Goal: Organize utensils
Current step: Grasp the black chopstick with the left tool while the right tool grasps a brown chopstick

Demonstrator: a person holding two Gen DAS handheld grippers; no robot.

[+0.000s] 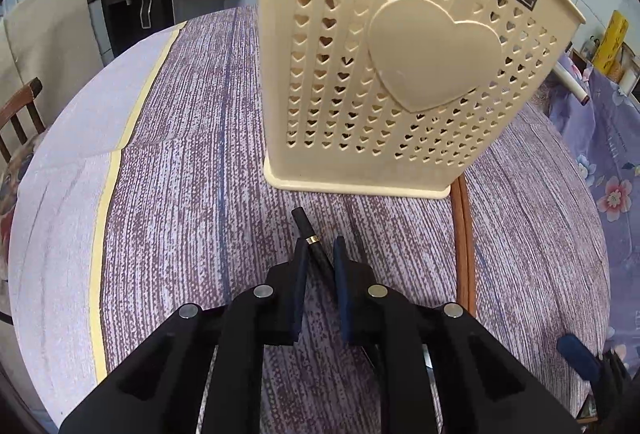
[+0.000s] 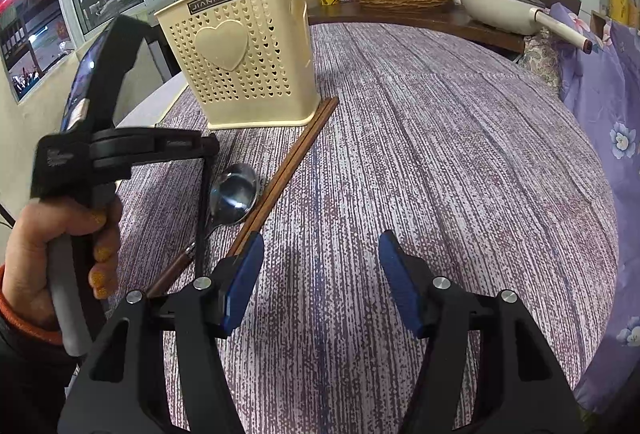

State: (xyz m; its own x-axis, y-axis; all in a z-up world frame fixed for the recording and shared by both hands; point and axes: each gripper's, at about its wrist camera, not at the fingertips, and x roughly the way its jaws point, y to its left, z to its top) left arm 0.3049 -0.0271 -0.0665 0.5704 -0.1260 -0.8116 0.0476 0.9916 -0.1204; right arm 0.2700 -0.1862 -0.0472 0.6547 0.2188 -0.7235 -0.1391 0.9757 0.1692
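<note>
1. Left gripper (image 1: 320, 248), nearest, pinches a thin black gold-banded chopstick (image 1: 310, 240), its long axis aimed at the cream heart-perforated plastic utensil basket (image 1: 384, 82) just ahead.
2. Right gripper (image 2: 320, 254) hangs wide, empty, farther back.

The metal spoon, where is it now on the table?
In the right wrist view the metal spoon lies on the purple tablecloth, at the left, just left of the wooden chopsticks and in front of the cream utensil basket.
</note>
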